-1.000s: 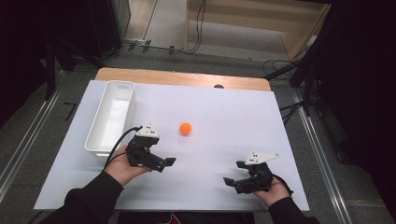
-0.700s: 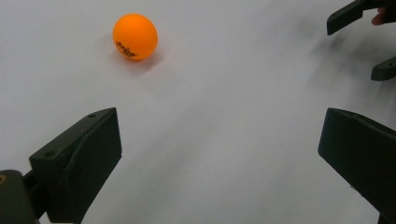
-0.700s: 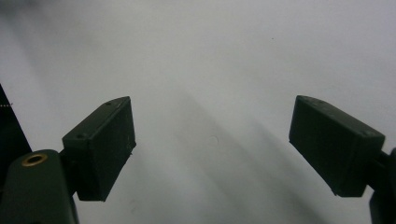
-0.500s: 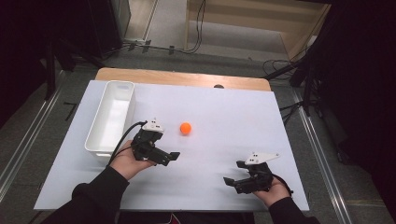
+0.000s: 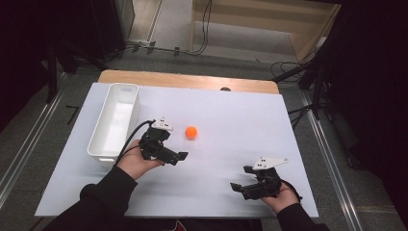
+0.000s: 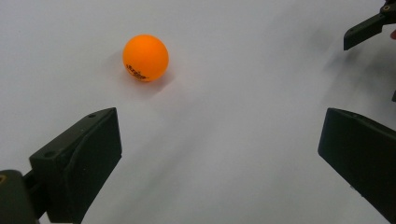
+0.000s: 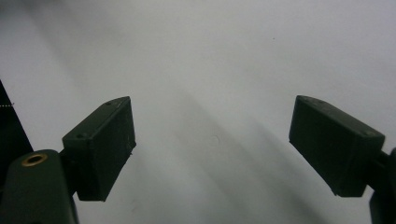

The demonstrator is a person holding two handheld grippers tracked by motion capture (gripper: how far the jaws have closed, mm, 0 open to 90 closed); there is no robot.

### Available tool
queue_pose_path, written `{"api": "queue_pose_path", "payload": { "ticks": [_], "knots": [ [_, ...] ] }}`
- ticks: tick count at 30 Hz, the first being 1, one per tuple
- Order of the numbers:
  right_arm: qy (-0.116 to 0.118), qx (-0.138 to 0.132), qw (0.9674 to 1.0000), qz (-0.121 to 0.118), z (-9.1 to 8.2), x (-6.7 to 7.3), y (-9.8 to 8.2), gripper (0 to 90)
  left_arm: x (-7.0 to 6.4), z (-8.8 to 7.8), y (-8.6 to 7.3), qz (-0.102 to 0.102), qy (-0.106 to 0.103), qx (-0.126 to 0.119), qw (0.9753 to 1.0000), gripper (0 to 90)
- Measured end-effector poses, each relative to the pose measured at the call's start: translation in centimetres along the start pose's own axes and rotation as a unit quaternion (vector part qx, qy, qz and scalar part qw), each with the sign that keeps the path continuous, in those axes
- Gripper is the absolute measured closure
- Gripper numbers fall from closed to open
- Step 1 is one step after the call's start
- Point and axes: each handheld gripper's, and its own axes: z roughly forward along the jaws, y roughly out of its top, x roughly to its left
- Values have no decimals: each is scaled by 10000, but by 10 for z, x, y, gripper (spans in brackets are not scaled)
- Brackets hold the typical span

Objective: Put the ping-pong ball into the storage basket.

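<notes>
From the high view, the left gripper (image 5: 179,156) sits low, just short of the orange ball (image 5: 191,132) on the white table (image 5: 231,120); the right gripper (image 5: 242,180) rests near the front edge. The left gripper view shows spread jaws, the ball beyond them. In the right gripper view, jaws gape over bare table.

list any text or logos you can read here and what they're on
Ball: a small dark print low on its side, too blurred to read.
No other text on the tray, the table or either gripper.
</notes>
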Motion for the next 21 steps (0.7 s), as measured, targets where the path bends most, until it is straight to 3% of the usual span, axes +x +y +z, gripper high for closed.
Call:
{"api": "queue_pose_path", "payload": {
  "ticks": [21],
  "knots": [
    [-16, -14, 10000, 45, 0, 0, 2, 132, 10, 14, 21, -61, 5, -49, 10000, 1]
  ]
}}
